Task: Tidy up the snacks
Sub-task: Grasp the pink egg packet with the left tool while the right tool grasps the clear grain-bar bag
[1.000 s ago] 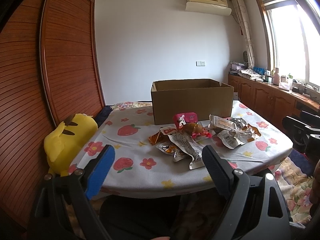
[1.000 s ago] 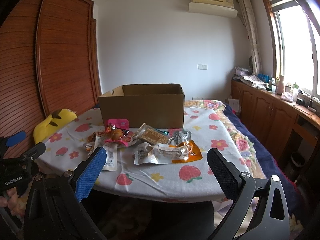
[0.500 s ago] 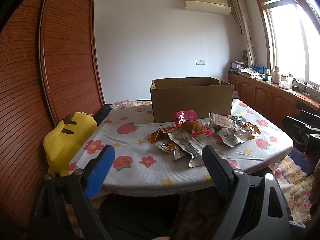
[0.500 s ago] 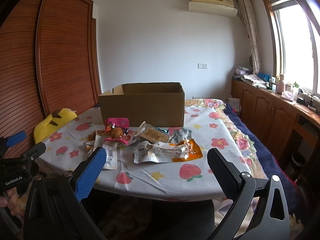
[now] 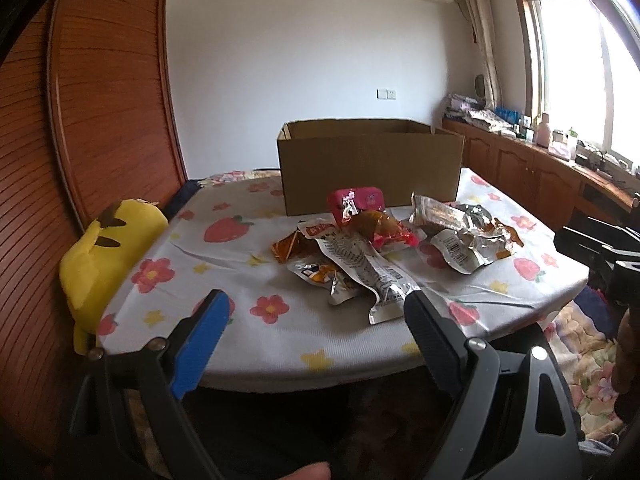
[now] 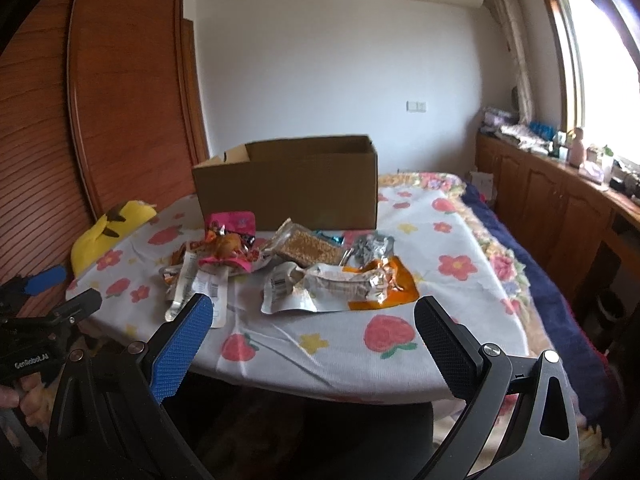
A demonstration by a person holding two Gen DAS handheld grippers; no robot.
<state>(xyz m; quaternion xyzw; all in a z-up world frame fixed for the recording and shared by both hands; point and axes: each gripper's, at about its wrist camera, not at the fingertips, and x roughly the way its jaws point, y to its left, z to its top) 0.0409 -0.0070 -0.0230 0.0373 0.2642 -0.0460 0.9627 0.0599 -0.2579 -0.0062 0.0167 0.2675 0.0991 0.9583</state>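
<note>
A pile of snack packets lies on the flowered tablecloth, also in the right wrist view: a pink packet, silver pouches and an orange wrapper. An open cardboard box stands behind the pile, also in the right wrist view. My left gripper is open and empty at the table's near edge. My right gripper is open and empty at the near edge, below the silver pouches.
A yellow plush toy lies at the table's left edge, next to the wooden wardrobe. Wooden cabinets with clutter run under the window on the right. The left gripper also shows at the left in the right wrist view.
Both grippers have moved forward and a little up toward the table. The snack pile and box look nearer. Both stay open.
</note>
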